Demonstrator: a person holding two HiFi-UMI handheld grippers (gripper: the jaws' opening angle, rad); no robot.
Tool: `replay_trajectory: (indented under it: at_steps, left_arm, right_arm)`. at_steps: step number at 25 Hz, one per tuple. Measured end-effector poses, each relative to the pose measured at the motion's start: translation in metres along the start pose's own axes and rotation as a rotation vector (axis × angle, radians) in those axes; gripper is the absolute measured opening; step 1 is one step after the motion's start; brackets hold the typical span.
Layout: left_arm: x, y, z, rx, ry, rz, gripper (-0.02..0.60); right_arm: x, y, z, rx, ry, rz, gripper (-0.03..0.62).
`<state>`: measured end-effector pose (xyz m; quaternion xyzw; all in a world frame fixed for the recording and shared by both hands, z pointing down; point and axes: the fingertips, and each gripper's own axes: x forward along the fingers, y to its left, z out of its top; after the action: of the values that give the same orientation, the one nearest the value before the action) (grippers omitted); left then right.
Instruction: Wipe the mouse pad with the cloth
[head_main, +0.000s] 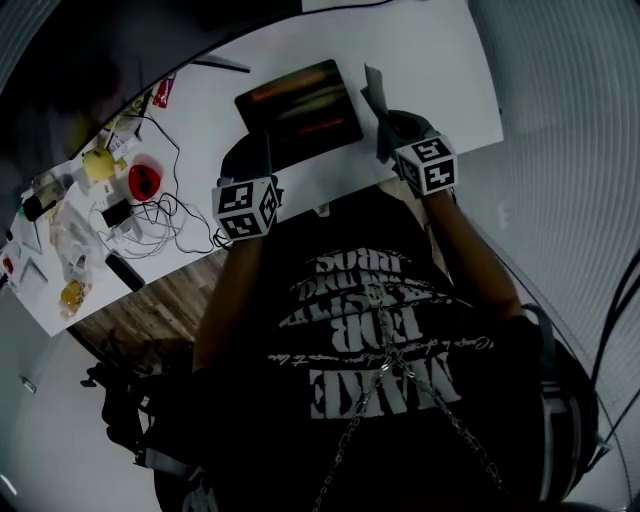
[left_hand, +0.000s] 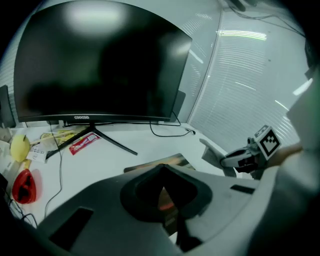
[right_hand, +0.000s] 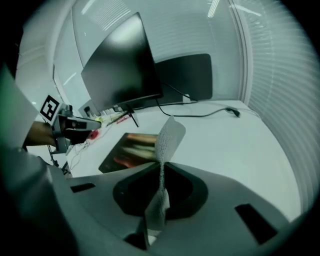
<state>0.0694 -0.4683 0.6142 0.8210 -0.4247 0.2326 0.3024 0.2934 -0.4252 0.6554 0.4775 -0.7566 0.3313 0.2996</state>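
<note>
The mouse pad (head_main: 300, 105), dark with coloured streaks, lies flat on the white desk (head_main: 430, 60). My right gripper (head_main: 385, 125) hangs just off the pad's right edge, shut on a grey mesh cloth (head_main: 373, 92). In the right gripper view the cloth (right_hand: 167, 137) stands up between the closed jaws of the right gripper (right_hand: 161, 167), with the pad (right_hand: 130, 150) beyond it to the left. My left gripper (head_main: 266, 158) is at the pad's near left corner. In its own view the left gripper (left_hand: 161, 169) has its jaws together over the pad (left_hand: 172, 161), with nothing seen between them.
A large dark monitor (left_hand: 100, 60) on a V-shaped stand stands behind the pad. At the desk's left are tangled cables (head_main: 165, 215), a red object (head_main: 143, 180), a red packet (left_hand: 82, 143) and small clutter. A black cable (right_hand: 200, 114) runs across the far desk.
</note>
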Motion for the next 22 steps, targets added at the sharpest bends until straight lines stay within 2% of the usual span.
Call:
replay_trajectory:
  at_steps: [4,6,10,13,17,22]
  left_arm:
    - [-0.033,0.040,0.008,-0.089,-0.030,0.025,0.006]
    - [-0.045,0.058,0.013,-0.087,-0.045,0.040,0.006]
    - [-0.069,0.090,0.012,-0.076,-0.052,0.074,0.006]
    - [-0.089,0.108,0.006,-0.070,-0.053,0.094,0.005]
    - [-0.109,0.128,-0.007,-0.098,-0.045,0.122,0.005]
    - [-0.107,0.130,-0.002,-0.085,-0.060,0.110,0.006]
  right_arm:
    - [0.035,0.077,0.062,-0.009,-0.059,0.127,0.017]
    - [0.066,0.114,0.082,-0.046,-0.050,0.172,0.017]
    - [0.133,0.179,0.081,-0.129,0.045,0.240,0.017]
    - [0.168,0.206,0.069,-0.146,0.123,0.264,0.017]
    - [0.186,0.195,0.049,-0.119,0.200,0.197,0.018]
    - [0.171,0.122,0.050,-0.042,0.164,0.067,0.018]
